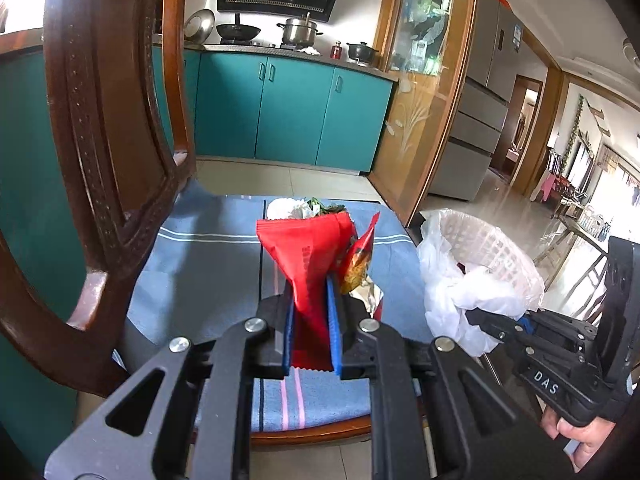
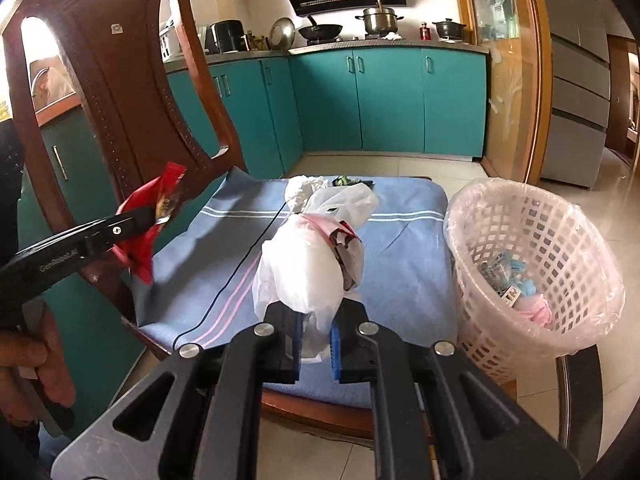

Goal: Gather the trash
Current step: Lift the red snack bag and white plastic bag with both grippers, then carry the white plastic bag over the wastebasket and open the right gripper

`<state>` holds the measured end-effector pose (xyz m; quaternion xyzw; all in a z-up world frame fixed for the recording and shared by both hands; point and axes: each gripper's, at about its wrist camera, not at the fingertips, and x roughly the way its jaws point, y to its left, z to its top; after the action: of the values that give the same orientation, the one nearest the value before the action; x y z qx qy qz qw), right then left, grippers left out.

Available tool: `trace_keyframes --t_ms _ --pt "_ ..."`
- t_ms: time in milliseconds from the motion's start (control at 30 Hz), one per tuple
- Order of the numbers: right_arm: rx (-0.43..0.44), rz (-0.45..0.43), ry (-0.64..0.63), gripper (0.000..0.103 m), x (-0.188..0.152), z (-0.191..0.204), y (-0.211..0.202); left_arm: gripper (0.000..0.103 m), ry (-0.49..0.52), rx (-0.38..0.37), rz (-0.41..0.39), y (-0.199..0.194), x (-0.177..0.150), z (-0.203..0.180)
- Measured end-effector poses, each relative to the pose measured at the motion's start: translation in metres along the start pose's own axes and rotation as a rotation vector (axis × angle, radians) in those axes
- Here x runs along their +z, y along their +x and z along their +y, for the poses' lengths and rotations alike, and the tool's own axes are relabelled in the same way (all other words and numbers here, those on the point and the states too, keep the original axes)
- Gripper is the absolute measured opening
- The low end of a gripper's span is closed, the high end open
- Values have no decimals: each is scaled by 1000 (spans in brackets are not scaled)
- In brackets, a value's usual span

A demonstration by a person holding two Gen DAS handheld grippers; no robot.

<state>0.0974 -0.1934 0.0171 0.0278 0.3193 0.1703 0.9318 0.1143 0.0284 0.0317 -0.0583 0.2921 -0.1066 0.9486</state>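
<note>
Clamping a crumpled red foil wrapper [image 1: 310,264], the left gripper [image 1: 311,332] hung above the blue striped cloth [image 2: 404,240] on the brown wooden chair [image 2: 132,92]. The right gripper [image 2: 316,344] pinched a knotted white plastic bag [image 2: 304,268] over that cloth. Beside the chair stood a lined white lattice basket [image 2: 532,264]; beyond the chair, teal cabinets [image 2: 384,100].

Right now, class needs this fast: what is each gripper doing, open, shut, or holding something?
Left gripper: shut on the red wrapper.
Right gripper: shut on the white plastic bag.
</note>
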Motion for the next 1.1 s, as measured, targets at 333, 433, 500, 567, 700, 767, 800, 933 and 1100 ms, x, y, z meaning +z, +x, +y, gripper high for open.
trace_keyframes --t_ms 333,433,500,567,700,767,800,933,1100 --pt "8 4 6 11 -1 -5 -5 15 21 11 20 12 -1 -7" --pt "10 7 6 11 -2 -4 -4 15 27 8 27 12 -2 -7" --pt "11 10 5 11 -2 -3 -4 15 28 11 28 13 -2 -6" --pt "12 12 3 11 -2 -2 -3 15 26 13 27 13 -3 -5" --pt "12 15 -1 11 -2 -1 -2 16 25 16 26 12 -2 -3" --pt "10 15 -1 11 -2 -1 -1 16 26 16 25 12 -2 -3" --pt "11 14 0 11 -2 -1 -2 16 24 15 25 12 -2 -2" --pt "-27 -50 19 11 7 -14 -13 16 26 13 25 11 -2 -2" --pt "-200 -193 177 17 34 -92 -31 16 23 11 24 9 -4 2"
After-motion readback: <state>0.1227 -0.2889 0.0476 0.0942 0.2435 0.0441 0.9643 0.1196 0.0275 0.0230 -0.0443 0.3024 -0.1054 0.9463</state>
